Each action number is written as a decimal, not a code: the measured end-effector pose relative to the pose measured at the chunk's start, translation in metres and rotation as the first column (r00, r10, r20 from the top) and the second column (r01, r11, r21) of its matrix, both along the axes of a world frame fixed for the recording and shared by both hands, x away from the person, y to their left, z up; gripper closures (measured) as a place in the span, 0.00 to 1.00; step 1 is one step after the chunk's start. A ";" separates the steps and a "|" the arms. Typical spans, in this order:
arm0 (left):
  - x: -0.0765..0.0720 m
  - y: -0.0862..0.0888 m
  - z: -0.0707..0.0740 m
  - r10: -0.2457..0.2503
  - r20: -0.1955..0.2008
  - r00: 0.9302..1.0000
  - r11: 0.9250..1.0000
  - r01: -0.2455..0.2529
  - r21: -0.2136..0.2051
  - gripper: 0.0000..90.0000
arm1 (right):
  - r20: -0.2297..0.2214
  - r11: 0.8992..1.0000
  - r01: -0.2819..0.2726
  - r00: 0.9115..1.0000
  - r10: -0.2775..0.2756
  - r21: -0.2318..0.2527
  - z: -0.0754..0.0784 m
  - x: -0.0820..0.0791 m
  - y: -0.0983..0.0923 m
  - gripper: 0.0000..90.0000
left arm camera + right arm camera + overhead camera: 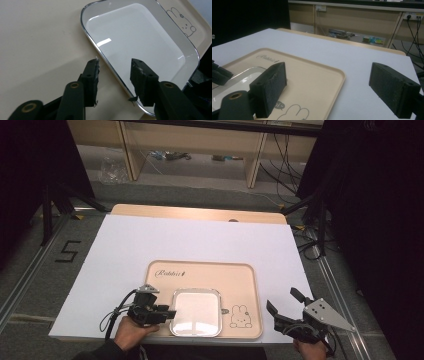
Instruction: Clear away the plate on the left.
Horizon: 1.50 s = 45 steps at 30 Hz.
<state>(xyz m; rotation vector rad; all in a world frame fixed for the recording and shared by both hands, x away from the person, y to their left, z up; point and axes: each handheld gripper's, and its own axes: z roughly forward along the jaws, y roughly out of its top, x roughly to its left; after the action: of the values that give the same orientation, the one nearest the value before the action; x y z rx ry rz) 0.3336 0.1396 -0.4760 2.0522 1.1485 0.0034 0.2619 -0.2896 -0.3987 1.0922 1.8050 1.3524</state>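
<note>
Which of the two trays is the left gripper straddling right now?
The small shiny metal tray: the left gripper has its open jaws on either side of its rim. The big beige tray merely lies under it.

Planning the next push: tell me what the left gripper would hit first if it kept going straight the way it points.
Probably the near rim of the metal dish: the open left gripper straddles that edge, one jaw over the beige tray, one over the dish. Height above it is unclear.

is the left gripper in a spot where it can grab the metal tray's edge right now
Probably yes. The left gripper is open, with its jaws straddling the near rim of the metal tray, one outside on the beige tray and one over the metal tray's inside. Nothing sits between the jaws and the rim.
</note>
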 end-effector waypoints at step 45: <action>0.001 0.025 0.022 0.212 0.132 0.968 0.975 -0.200 -0.096 0.23 | -0.005 1.000 -0.001 1.000 0.001 -0.003 0.000 0.000 0.000 0.17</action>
<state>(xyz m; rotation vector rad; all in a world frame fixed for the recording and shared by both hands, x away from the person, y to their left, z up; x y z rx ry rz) 0.3350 0.1646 -0.4544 1.8221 1.2469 0.1981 0.2615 -0.2898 -0.3983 1.0942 1.8106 1.3478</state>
